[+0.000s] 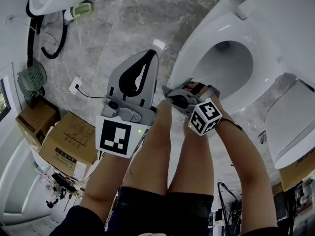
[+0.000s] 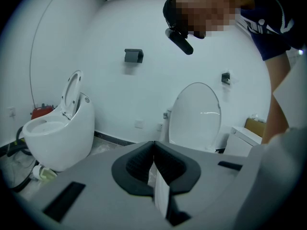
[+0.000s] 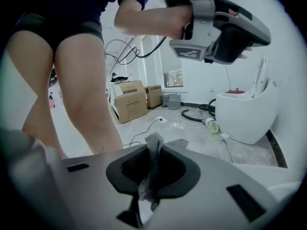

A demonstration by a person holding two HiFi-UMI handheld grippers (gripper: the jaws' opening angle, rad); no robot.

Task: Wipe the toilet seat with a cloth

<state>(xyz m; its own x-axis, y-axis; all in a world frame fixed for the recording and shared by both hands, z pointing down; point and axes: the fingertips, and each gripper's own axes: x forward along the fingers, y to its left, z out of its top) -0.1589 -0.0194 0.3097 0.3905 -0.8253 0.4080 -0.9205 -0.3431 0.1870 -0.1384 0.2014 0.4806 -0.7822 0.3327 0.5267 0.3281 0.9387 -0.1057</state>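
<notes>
Right claw (image 3: 154, 150) is pinching a grey cloth (image 3: 149, 176) tight, and the cloth hangs out both ends. From the head view, this claw holds the cloth low by the front edge of the white toilet seat (image 1: 191, 60). I cannot tell if the cloth touches it. Left claw (image 2: 153, 145) is pressed together with nothing in it. It is up in the air over the grey floor (image 1: 123, 23), beside the person's bare legs (image 1: 152, 151). Brown boxes (image 1: 69, 141) sit on the floor at the left.
</notes>
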